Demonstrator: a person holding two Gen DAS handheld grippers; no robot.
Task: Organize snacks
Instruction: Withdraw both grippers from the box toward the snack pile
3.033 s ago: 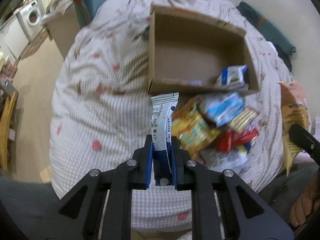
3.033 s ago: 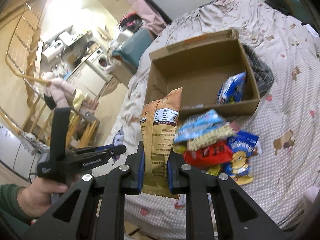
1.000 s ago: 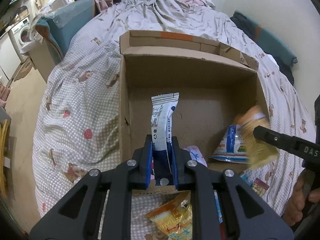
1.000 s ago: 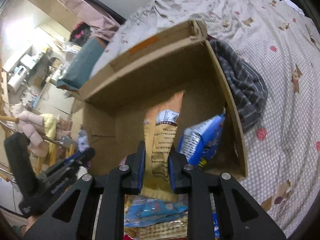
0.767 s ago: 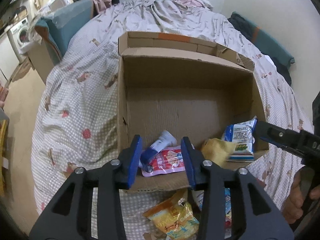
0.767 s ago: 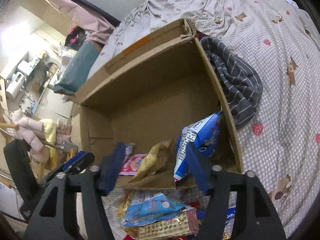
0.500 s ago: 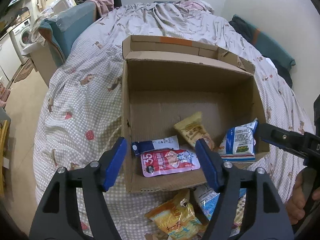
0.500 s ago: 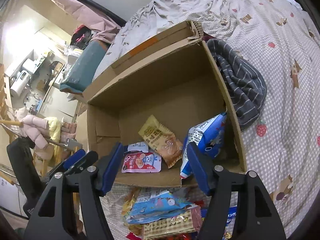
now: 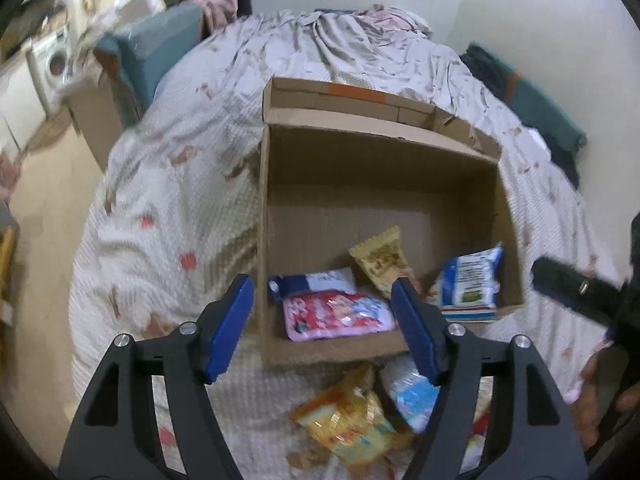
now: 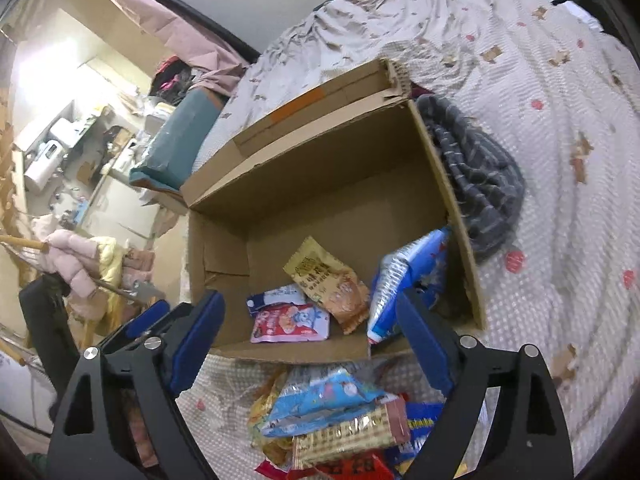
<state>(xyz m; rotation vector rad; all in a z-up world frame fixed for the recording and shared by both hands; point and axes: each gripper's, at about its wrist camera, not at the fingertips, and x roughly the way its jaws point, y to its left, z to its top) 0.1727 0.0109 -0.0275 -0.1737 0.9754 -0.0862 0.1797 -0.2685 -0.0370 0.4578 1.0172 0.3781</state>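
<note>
We hold the left gripper (image 9: pixel 322 324) with jaws spread and empty above the cardboard box (image 9: pixel 264 216). The right gripper's (image 10: pixel 310 334) jaws are opening, nothing between them; four snack packets (image 10: pixel 326 280) lie inside the box

The snack pile (image 10: pixel 336 424) on my bed ran off the frame's lower edge, its wrappers blurred; my hand (image 9: pixel 600 400) was cut off at the right.

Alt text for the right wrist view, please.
Open cardboard box on a bed holds four snack packets, including a tan one and a blue one. The empty right gripper, jaws opening, hangs over loose snacks piled before the box.
</note>
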